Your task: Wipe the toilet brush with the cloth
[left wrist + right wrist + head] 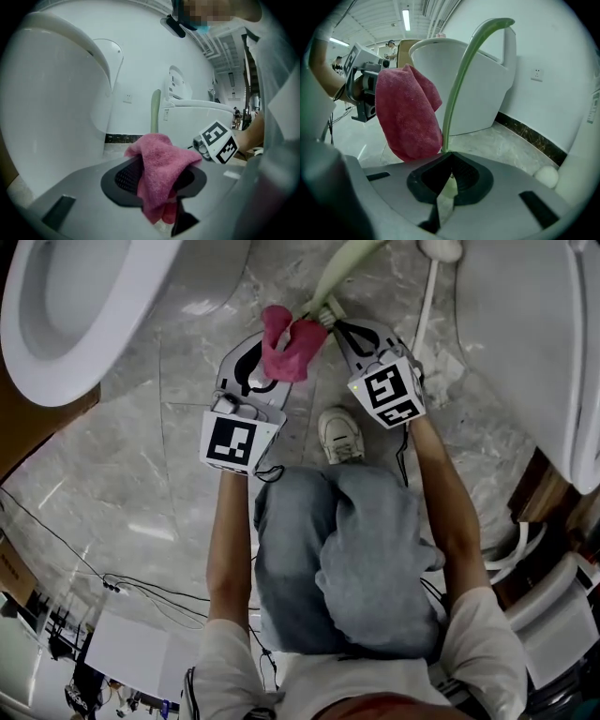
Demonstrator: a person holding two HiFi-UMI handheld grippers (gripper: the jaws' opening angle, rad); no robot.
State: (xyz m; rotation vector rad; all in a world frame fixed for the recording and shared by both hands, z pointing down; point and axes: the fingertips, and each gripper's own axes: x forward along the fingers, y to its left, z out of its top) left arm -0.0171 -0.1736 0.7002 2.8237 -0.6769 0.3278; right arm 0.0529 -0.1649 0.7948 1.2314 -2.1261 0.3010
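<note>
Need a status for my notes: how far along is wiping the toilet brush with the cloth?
Done: both items are picked up. The right tool is clamped on the pale green brush handle. In hand: the pink cloth sits bunched between the parted jaws of the left tool, right beside the handle. Left: the wiping itself; nothing shows the cloth wrapped around or rubbed along the handle yet.
</note>
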